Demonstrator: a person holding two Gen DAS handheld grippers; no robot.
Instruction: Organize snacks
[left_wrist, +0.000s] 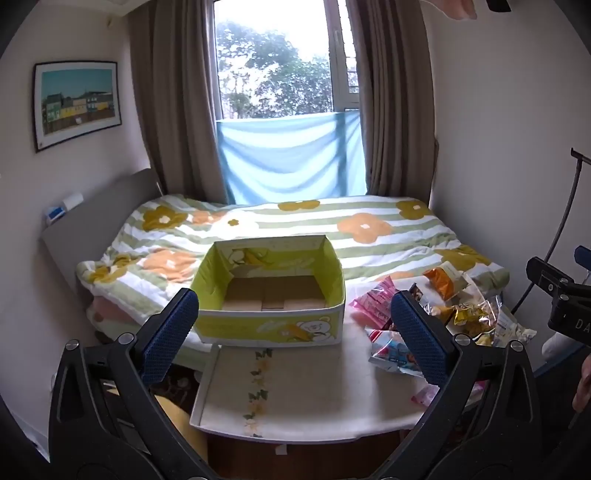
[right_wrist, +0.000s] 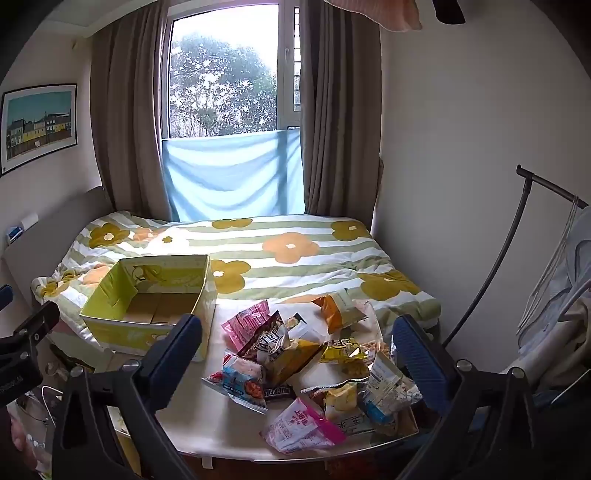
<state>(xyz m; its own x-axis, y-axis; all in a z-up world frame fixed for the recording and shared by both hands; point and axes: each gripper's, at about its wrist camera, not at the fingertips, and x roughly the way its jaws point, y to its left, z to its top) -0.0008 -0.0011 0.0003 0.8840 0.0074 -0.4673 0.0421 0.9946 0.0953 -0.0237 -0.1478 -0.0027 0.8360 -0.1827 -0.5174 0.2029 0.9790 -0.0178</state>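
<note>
Both tongs, left (left_wrist: 293, 334) and right (right_wrist: 295, 356), released, tilted down over snack packets (right_wrist: 295, 373).

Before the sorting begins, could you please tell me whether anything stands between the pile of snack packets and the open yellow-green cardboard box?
Nothing visible does. The yellow-green cardboard box sits open beside the pile of snack packets on the white table, with bare tabletop between them. Both the right gripper and left gripper are open and empty.
</note>
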